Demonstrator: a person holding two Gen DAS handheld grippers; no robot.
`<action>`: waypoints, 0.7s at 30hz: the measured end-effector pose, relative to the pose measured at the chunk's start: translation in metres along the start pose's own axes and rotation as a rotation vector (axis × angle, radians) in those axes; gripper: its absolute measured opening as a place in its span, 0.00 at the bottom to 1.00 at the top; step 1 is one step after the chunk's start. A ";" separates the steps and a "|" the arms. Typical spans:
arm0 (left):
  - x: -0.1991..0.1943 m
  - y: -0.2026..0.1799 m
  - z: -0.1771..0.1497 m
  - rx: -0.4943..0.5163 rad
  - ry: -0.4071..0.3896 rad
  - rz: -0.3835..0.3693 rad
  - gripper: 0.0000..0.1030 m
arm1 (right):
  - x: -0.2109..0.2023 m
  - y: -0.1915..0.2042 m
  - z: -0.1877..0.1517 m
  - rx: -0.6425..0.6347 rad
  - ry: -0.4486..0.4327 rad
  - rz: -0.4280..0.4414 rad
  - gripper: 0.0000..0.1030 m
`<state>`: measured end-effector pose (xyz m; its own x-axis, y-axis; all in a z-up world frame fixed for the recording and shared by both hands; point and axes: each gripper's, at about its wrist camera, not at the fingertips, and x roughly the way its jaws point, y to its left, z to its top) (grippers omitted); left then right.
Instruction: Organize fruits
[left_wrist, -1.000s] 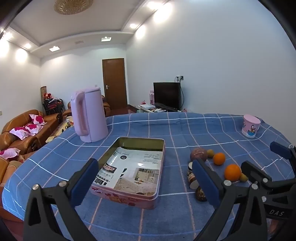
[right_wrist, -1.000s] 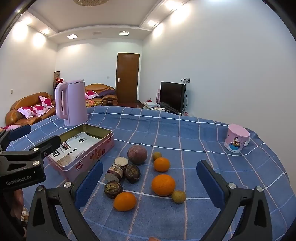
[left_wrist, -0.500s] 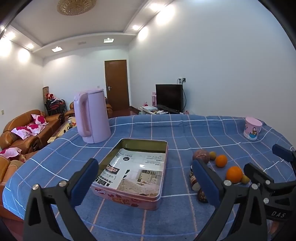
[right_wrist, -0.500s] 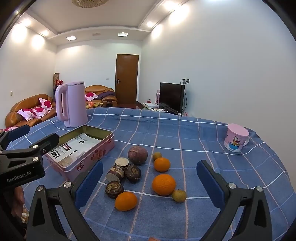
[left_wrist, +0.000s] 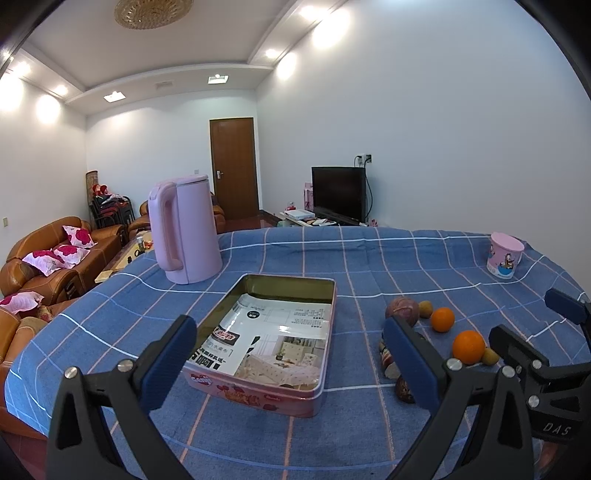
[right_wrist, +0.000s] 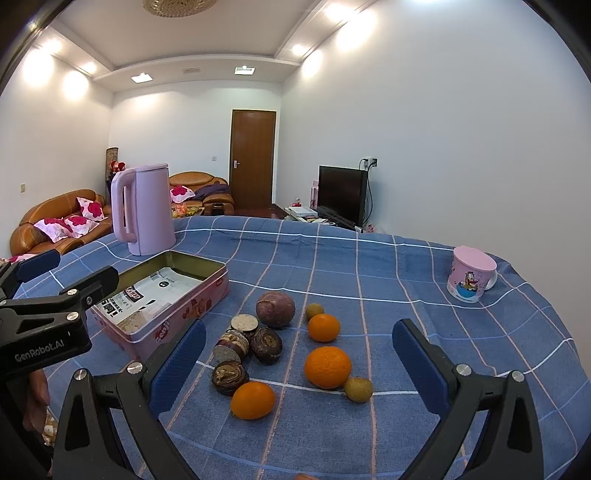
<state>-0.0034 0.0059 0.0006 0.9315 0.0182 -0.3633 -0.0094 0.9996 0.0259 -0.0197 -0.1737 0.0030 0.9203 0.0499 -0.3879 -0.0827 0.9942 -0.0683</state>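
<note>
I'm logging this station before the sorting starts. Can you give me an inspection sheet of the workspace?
Surface: table under a blue checked cloth.
Job's things: three oranges, two small brownish fruits, a round purple fruit, dark cut pieces, all loose on the cloth; open pink tin lined with printed paper, no fruit inside.
Clutter: pink kettle, pink cartoon mug.
Grippers: left tool open, empty; right tool open, empty.
Cables: one at the TV.
Surroundings: brown sofas, wooden door.

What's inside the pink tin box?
Inside the pink tin box lies only a printed paper sheet with writing and pictures. No fruit is in it. The sheet covers most of the bottom, so whatever is under it cannot be seen.
</note>
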 end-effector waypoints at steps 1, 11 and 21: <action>0.001 0.000 0.000 -0.002 0.001 0.001 1.00 | 0.000 0.001 -0.001 -0.001 0.001 0.001 0.99; 0.000 0.002 0.000 0.000 -0.015 0.024 1.00 | 0.003 0.005 -0.003 -0.008 0.010 0.009 0.99; 0.000 0.003 0.002 -0.007 -0.023 0.023 1.00 | 0.004 0.007 -0.004 -0.010 0.015 0.013 0.99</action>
<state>-0.0029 0.0089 0.0027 0.9393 0.0406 -0.3408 -0.0332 0.9991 0.0276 -0.0181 -0.1666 -0.0033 0.9134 0.0617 -0.4023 -0.0988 0.9925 -0.0722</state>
